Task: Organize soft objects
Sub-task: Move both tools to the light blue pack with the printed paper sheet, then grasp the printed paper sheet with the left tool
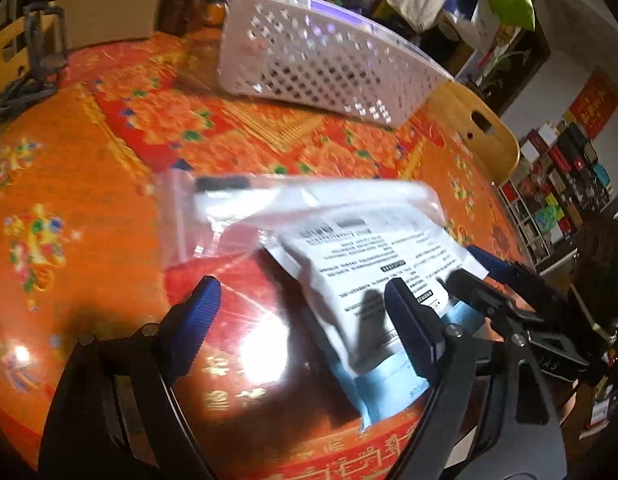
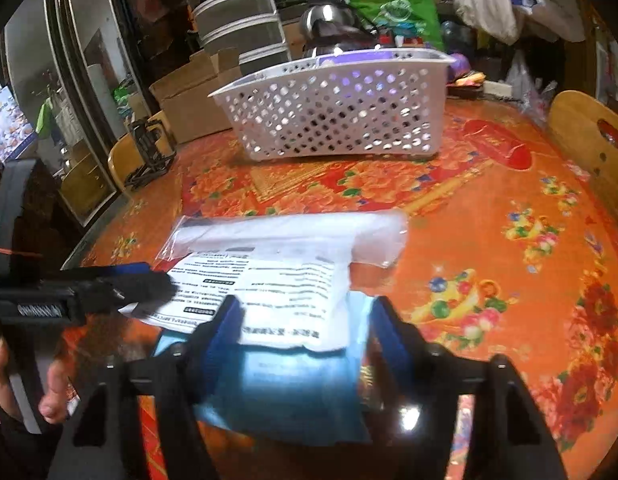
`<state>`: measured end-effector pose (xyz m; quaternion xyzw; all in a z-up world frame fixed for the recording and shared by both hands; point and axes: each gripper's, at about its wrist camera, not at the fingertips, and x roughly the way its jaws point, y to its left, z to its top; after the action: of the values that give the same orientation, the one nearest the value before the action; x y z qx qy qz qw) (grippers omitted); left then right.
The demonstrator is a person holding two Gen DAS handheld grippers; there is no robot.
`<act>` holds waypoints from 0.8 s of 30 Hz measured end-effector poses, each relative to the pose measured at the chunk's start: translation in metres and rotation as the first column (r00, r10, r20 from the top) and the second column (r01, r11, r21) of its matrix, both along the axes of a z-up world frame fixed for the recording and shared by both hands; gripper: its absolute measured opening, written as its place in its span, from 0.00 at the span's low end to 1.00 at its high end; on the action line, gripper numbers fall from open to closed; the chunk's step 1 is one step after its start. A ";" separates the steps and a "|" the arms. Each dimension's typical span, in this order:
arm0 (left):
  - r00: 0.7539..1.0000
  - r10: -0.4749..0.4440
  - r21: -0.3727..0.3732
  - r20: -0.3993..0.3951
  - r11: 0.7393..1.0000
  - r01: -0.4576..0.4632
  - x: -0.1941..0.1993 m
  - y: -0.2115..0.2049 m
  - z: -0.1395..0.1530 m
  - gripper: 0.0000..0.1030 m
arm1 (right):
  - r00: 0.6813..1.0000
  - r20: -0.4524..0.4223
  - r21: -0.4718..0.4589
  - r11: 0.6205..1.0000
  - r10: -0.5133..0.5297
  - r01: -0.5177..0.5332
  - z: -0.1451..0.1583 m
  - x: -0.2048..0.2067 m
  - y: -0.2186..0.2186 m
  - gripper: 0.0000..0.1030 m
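A soft packet in a clear plastic bag (image 1: 349,248), with a white printed label and a light blue end, lies on the orange flowered tablecloth (image 1: 89,200). My left gripper (image 1: 305,312) is open with its jaws wide; its right finger rests over the packet's label. In the right wrist view the packet (image 2: 293,276) lies in front, its blue end between the jaws of my right gripper (image 2: 309,328), which is open around it. The left gripper's fingers (image 2: 109,284) reach in from the left onto the packet. A white perforated basket (image 2: 329,112) stands behind, also in the left wrist view (image 1: 321,60).
Cardboard boxes (image 2: 189,96) and a black metal object (image 2: 149,152) sit at the table's far left. Wooden chair backs (image 2: 589,148) stand at the table's right edge. Bags and clutter (image 2: 397,12) crowd behind the basket. A shelf of boxes (image 1: 557,184) stands to the right.
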<state>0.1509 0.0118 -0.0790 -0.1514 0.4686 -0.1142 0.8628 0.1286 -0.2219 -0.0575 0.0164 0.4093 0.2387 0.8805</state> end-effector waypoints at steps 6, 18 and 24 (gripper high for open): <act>1.000 -0.011 -0.045 -0.011 0.999 0.011 0.011 -0.006 -0.009 0.80 | 1.000 -0.002 -0.022 1.000 0.020 -0.020 -0.001 0.008 0.008 0.49; 0.996 -0.090 -0.061 0.028 0.994 0.092 0.015 -0.026 -0.006 0.45 | 0.998 0.040 -0.090 0.995 0.046 -0.042 -0.003 0.002 0.018 0.33; 0.990 -0.107 0.003 0.094 0.994 0.107 0.004 -0.033 0.004 0.36 | 0.997 0.073 -0.114 0.993 0.031 -0.022 -0.001 -0.003 0.015 0.11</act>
<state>0.1554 -0.0208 -0.0751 -0.1212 0.4348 -0.1678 0.8764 0.1253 -0.2069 -0.0580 -0.0479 0.3890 0.2272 0.8915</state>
